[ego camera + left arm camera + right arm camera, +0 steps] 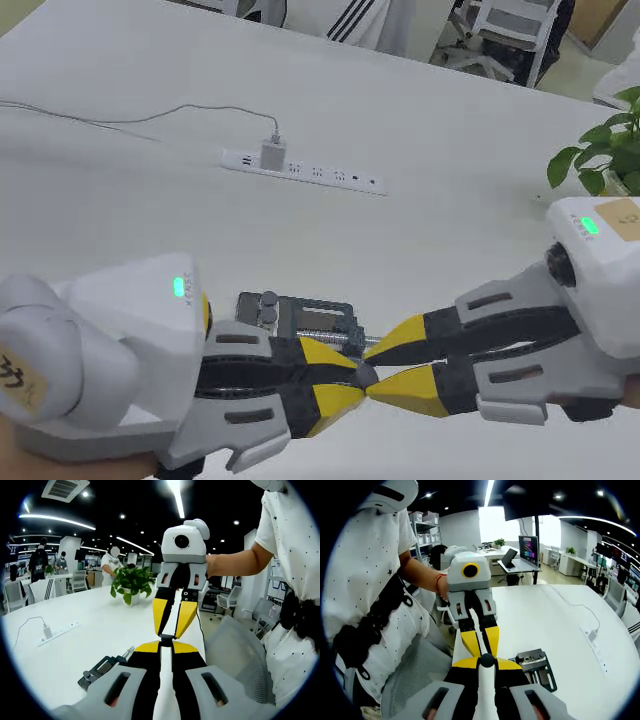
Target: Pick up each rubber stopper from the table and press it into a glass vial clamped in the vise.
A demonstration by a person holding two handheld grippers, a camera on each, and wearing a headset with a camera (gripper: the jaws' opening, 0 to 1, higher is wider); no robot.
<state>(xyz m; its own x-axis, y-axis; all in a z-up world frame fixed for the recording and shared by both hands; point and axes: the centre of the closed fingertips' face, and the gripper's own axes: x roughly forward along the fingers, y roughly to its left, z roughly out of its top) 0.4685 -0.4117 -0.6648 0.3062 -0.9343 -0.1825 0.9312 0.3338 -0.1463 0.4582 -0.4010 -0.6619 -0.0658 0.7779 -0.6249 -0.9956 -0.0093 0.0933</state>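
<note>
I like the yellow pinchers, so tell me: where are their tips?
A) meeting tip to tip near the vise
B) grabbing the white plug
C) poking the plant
A: the left gripper and right gripper face each other, tips together, close by the vise.

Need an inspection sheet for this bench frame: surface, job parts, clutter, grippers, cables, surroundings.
Surface: white table.
Job's things: vise stands on the table just behind the gripper tips. Small round tops sit in it, too small to tell vials from stoppers. A small dark round piece, perhaps a stopper, sits where the tips meet.
Clutter: nothing seen.
Grippers: left hand-held gripper and right hand-held gripper point at each other, tips meeting at the piece. Which one grips it cannot be told.
Cables: power strip with one plug in it. A grey cable runs from the plug off to the left.
Surroundings: potted plant at the right, office chairs beyond the table.
</note>
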